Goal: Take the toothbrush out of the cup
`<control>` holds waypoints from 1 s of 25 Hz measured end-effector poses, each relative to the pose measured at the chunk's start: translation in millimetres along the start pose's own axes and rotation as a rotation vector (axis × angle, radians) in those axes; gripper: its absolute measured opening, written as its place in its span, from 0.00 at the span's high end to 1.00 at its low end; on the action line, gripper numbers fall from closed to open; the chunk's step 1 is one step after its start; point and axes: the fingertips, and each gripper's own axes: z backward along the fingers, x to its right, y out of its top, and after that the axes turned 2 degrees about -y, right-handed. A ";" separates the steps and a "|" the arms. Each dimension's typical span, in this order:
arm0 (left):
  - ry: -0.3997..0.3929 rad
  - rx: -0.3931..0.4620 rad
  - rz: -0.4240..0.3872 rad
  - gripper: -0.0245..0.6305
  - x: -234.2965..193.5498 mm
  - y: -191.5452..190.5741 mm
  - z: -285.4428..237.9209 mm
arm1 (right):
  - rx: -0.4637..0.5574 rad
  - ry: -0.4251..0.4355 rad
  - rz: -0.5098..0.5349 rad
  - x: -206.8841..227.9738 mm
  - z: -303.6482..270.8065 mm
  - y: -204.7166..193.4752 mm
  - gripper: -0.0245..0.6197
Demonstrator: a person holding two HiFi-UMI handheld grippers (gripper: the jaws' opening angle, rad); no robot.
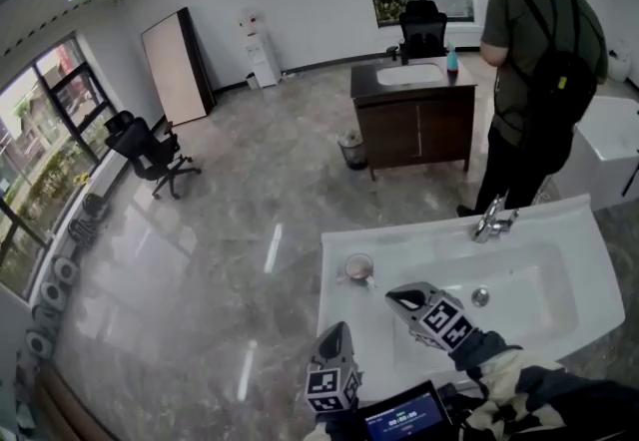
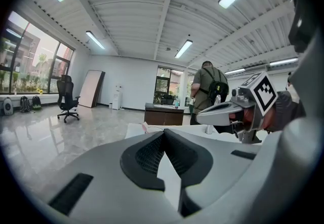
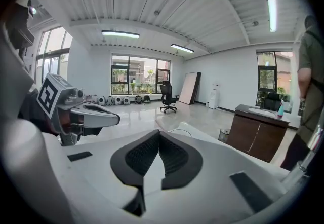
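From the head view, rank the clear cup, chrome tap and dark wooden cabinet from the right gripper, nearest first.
1. Clear cup, just left of the right gripper.
2. Chrome tap, behind the basin.
3. Dark wooden cabinet, across the floor.

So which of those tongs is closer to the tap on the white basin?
Right. The right tongs are over the basin's left side, in front of the tap; the left tongs are further left, at the front edge.
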 end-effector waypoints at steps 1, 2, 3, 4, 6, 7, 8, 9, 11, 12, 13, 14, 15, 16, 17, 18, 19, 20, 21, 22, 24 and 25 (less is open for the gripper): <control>0.015 0.004 0.002 0.96 -3.3 3.1 -2.4 | 0.006 0.012 -0.010 3.2 -5.2 1.7 0.96; 0.028 0.007 0.004 0.96 -6.8 5.1 -4.7 | 0.010 0.023 -0.017 5.5 -9.9 3.1 0.96; 0.038 0.007 0.005 0.96 -10.2 5.8 -7.1 | 0.013 0.032 -0.021 7.5 -13.8 4.0 0.96; 0.044 0.004 0.004 0.96 -13.2 5.3 -9.5 | 0.012 0.040 -0.024 9.3 -17.4 3.2 0.96; 0.054 -0.003 0.004 0.96 -18.3 3.8 -11.9 | -0.004 0.052 -0.023 10.6 -23.3 -1.2 0.96; 0.060 -0.004 0.010 0.96 -20.8 4.7 -11.7 | -0.018 0.053 -0.012 10.6 -26.5 -2.8 0.96; 0.068 -0.002 0.018 0.96 -23.4 6.9 -11.0 | -0.035 0.051 0.014 10.8 -31.3 -3.5 0.96; 0.073 -0.001 0.024 0.96 -26.0 8.6 -10.0 | -0.055 0.049 0.055 10.8 -38.2 -3.9 0.96; 0.080 -0.010 0.026 0.96 -30.1 5.7 -9.1 | -0.106 0.057 0.178 9.4 -58.9 -4.5 0.93; 0.082 -0.014 0.027 0.96 -31.8 3.4 -9.8 | -0.135 0.068 0.250 8.5 -71.6 -4.8 0.84; 0.083 -0.013 0.030 0.96 -32.8 3.4 -11.2 | -0.168 0.077 0.319 7.9 -84.6 -5.6 0.80; 0.083 -0.010 0.034 0.96 -32.7 5.5 -12.6 | -0.200 0.083 0.384 8.0 -97.0 -7.2 0.77; 0.083 -0.007 0.036 0.96 -31.7 7.8 -13.7 | -0.226 0.087 0.441 8.8 -108.0 -9.3 0.74; 0.082 -0.008 0.035 0.96 -29.8 8.9 -14.3 | -0.246 0.090 0.487 10.3 -116.8 -11.5 0.74; 0.083 -0.011 0.032 0.96 -26.9 8.8 -14.0 | -0.260 0.095 0.519 11.9 -123.4 -14.2 0.74; 0.085 -0.013 0.030 0.96 -23.8 8.0 -12.6 | -0.271 0.102 0.541 13.2 -127.9 -17.6 0.74; 0.090 -0.015 0.027 0.96 -21.7 6.6 -10.2 | -0.281 0.111 0.556 13.6 -131.2 -21.1 0.74; 0.096 -0.018 0.027 0.96 -21.4 5.4 -7.2 | -0.288 0.120 0.568 12.6 -134.3 -23.8 0.74; 0.102 -0.023 0.032 0.96 -23.3 4.8 -3.7 | -0.293 0.130 0.578 10.1 -137.9 -25.2 0.74; 0.109 -0.028 0.038 0.96 -27.2 4.3 -0.3 | -0.295 0.138 0.588 6.9 -142.2 -25.6 0.74; 0.121 -0.035 0.042 0.96 -36.9 0.9 3.2 | -0.292 0.149 0.608 1.6 -150.9 -24.4 0.74; 0.126 -0.037 0.042 0.96 -40.3 -1.2 3.0 | -0.287 0.148 0.620 1.2 -154.1 -23.4 0.74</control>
